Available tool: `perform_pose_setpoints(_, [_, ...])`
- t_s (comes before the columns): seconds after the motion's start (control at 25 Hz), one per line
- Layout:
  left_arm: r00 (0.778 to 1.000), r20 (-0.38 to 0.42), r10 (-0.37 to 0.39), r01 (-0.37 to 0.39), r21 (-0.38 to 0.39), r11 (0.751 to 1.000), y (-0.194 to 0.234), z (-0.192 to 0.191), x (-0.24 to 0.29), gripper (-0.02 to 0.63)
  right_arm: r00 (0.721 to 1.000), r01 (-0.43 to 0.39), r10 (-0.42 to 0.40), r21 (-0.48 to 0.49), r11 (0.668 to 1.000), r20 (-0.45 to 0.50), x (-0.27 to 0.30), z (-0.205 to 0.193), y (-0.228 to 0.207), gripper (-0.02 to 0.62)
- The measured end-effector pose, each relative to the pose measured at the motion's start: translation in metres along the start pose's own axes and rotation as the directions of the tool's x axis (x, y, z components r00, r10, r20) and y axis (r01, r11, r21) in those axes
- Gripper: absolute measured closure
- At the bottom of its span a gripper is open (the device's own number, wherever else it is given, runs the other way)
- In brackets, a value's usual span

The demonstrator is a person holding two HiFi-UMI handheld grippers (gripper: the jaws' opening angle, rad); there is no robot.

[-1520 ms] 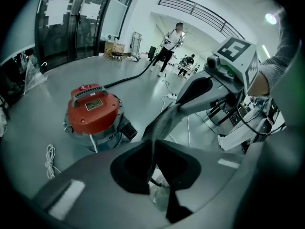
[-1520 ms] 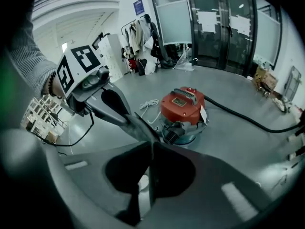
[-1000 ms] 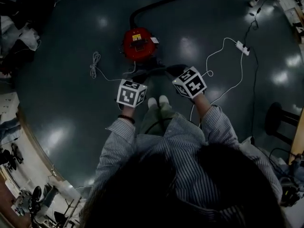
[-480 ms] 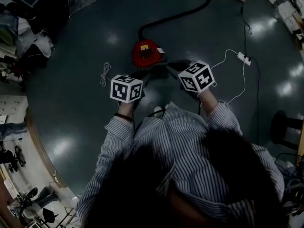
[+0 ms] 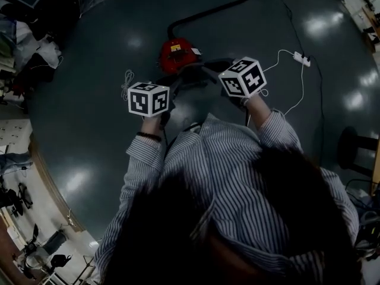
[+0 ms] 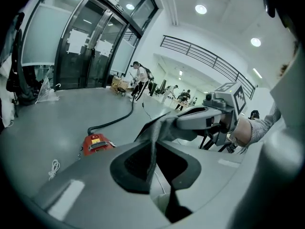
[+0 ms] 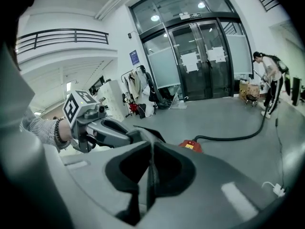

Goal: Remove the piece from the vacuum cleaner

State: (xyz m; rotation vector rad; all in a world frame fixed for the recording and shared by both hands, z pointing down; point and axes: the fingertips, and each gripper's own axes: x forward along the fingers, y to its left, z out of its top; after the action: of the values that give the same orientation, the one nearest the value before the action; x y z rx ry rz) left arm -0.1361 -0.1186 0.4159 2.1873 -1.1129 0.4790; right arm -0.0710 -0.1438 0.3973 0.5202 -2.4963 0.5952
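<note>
dark glossy floor (image 5: 89,132); red vacuum cleaner (image 5: 176,53) on it; coiled white cord (image 5: 127,79) near; power strip (image 5: 301,58) apart

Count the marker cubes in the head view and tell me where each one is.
2. The left cube is below and left of the red vacuum cleaner; the right cube is to its lower right. None appears hidden.

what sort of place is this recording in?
Probably a big lobby or open hall of an office or campus building: tall glass double doors, a railed mezzanine overhead, and a wide polished grey floor.
</note>
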Motion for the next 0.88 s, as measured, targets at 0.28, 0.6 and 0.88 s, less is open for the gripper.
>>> perform_pose_setpoints(0.28, [1.000,-0.006,-0.001,0.001,-0.019,1.000,-0.001,-0.004,0.002,0.571,1.000,-0.006,0.006,-0.013,1.000,-0.007,-0.002,-0.006,0.003,0.572])
perform_pose_setpoints(0.6, [1.000,0.001,-0.012,0.012,-0.035,0.999,0.003,-0.003,0.008,0.572,1.000,-0.001,0.001,-0.019,1.000,-0.010,0.001,-0.006,-0.003,0.572])
perform_pose_setpoints(0.88, [1.000,0.017,-0.014,0.015,-0.048,0.999,0.002,-0.001,0.007,0.572,1.000,0.007,-0.008,-0.045,0.999,-0.013,0.001,-0.003,-0.003,0.572])
